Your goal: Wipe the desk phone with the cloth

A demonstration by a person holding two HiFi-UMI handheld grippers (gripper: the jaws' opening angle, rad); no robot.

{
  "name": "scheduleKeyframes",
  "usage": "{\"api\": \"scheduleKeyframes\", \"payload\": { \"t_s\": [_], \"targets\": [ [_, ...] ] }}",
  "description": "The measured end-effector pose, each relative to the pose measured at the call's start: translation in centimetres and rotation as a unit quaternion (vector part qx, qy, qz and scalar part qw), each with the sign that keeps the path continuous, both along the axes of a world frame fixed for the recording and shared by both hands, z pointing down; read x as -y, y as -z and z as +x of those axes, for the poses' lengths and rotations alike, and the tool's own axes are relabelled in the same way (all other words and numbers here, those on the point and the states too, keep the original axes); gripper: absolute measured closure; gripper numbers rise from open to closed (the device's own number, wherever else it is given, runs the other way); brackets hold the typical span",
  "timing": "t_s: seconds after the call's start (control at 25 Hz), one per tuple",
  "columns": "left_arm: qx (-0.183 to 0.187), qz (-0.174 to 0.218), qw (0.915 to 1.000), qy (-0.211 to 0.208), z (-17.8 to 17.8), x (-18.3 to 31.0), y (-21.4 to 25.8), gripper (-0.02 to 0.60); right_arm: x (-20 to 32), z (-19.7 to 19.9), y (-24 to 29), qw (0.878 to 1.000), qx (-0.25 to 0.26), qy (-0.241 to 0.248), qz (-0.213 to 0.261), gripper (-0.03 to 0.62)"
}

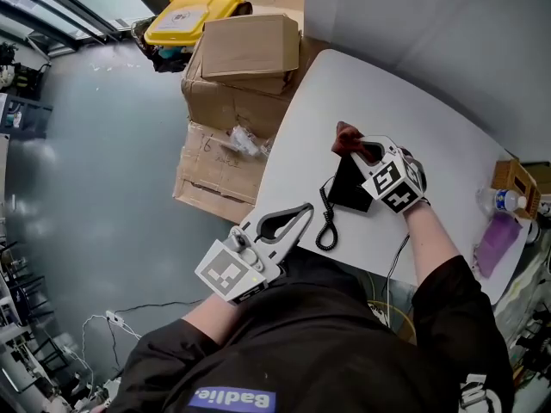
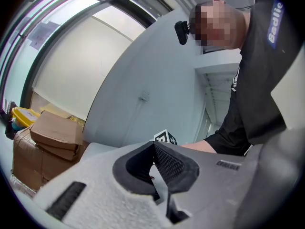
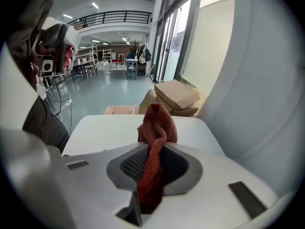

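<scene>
My right hand-held gripper (image 1: 360, 151) clamps the cloth (image 1: 346, 133) just above the phone (image 1: 349, 192) on the bench (image 1: 430, 119). My left hand-held gripper (image 1: 303, 212), closed and empty, hovers beside the phone. I'd lower the cloth flat and stroke evenly.

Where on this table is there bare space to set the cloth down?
Bare: the wide stretch of table beyond the cloth, toward the wall. Crowded: around the phone and its coiled cord, and the right end by the bottle.

The person wore a black long-sleeved top (image 1: 344, 342), blue label (image 1: 232, 397) at lower centre; the grey left gripper (image 1: 306, 208) and right gripper (image 1: 358, 144) bore marker cubes.
</scene>
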State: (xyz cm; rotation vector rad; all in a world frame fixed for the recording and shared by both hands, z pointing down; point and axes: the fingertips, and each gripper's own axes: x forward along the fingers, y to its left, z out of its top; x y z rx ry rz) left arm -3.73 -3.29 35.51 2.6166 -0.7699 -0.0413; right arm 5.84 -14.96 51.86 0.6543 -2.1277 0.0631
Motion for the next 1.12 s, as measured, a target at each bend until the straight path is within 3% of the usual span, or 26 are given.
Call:
{"api": "scheduleKeyframes", "payload": {
  "t_s": [0.2, 0.6, 1.12],
  "targets": [
    [0.004, -0.010, 0.9999, 0.008, -0.5, 0.0, -1.4, 0.566, -1.8, -1.0, -1.1, 1.000, 0.017, 0.007, -0.003, 0.523],
    [0.004, -0.016, 0.9996, -0.022, -0.3, -1.7, -2.0, 0.566, -7.1, -2.6, -3.7, 0.999, 0.042, -0.002, -0.035, 0.523],
    [0.002, 0.001, 0.9973, -0.073, -3.2, -4.7, -1.6, 0.566, -14.3, -4.6, -7.8, 0.991, 0.054, -0.066, -0.100, 0.523]
  ]
}}
